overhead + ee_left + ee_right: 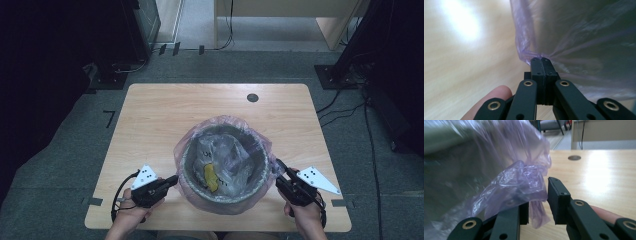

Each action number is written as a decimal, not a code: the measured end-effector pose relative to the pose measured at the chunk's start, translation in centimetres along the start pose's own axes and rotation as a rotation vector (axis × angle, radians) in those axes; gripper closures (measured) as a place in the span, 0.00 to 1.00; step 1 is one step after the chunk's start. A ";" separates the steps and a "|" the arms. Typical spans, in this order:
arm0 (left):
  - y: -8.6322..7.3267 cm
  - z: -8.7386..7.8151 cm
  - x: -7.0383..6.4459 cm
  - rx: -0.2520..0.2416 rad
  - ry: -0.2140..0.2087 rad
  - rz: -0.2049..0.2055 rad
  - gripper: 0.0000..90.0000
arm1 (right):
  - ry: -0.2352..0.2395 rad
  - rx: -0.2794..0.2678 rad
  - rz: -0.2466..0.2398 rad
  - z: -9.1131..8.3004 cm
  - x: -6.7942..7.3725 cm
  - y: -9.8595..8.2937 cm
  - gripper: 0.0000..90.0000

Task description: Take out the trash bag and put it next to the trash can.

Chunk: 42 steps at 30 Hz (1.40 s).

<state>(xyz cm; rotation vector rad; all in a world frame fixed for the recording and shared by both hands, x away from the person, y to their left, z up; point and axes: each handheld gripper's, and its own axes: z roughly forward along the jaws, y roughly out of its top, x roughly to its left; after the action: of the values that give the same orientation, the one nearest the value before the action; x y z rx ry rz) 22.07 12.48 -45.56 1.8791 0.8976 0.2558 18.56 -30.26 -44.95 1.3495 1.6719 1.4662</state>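
A dark mark shaped like the digit 7 (pixel 108 118) stands on the grey floor just left of the table (pixel 150 115). Small black markings (pixel 206 153) sit on the clear plastic inside the bin, possibly letters, too small to read.

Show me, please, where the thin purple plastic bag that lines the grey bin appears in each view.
High view: thin purple plastic bag at table centre, folded over the round grey bin.
Left gripper view: upper right, edge pinched by the left gripper.
Right gripper view: left and centre, bunched between the open right gripper jaws.
Shared landmark: the bag.
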 end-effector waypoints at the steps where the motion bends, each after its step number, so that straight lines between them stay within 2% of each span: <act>1: 0.4 -0.4 -0.1 -0.026 -0.013 -0.012 1.00 | 0.005 -0.018 0.001 -0.3 0.3 0.5 0.80; 5: 2.1 -2.0 -0.8 -0.138 -0.070 -0.057 1.00 | 0.010 -0.044 0.000 -0.7 0.8 1.3 0.80; 10: 4.4 -3.5 -1.8 -0.245 -0.107 -0.080 1.00 | 0.010 -0.086 -0.010 -1.3 1.4 2.9 0.79; 11: 4.9 -3.7 -1.9 -0.261 -0.119 -0.088 1.00 | 0.008 -0.095 -0.006 -1.4 1.4 3.2 0.79; 14: 6.1 -4.1 -2.5 -0.294 -0.134 -0.081 1.00 | 0.008 -0.115 -0.005 -1.7 1.6 4.1 0.79; 19: 7.8 -4.5 -3.3 -0.353 -0.131 -0.074 1.00 | 0.011 -0.158 0.007 -2.0 1.9 5.6 0.79; 22: 8.8 -4.3 -3.7 -0.371 -0.134 -0.075 1.00 | 0.020 -0.170 0.001 -1.7 2.5 6.6 0.79; 24: 9.6 -4.0 -4.2 -0.376 -0.140 -0.071 1.00 | 0.026 -0.176 -0.021 -1.5 3.1 7.2 0.78; 30: 11.6 -2.7 -5.9 -0.378 -0.156 -0.032 1.00 | 0.050 -0.193 -0.058 -0.9 4.8 9.0 0.75; 35: 12.7 -1.7 -6.8 -0.392 -0.171 -0.038 1.00 | 0.067 -0.199 -0.078 -0.2 6.0 9.9 0.71; 40: 13.6 -1.0 -7.4 -0.417 -0.185 -0.070 1.00 | 0.085 -0.212 -0.084 0.3 7.0 10.7 0.70; 42: 14.0 -0.8 -7.8 -0.421 -0.187 -0.071 1.00 | 0.094 -0.219 -0.090 0.4 7.5 11.1 0.70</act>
<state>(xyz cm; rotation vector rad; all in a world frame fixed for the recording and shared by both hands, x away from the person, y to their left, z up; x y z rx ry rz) 22.76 4.56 -31.68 1.4527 0.7172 0.2031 19.94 -24.30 -33.07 1.0901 1.5551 1.6283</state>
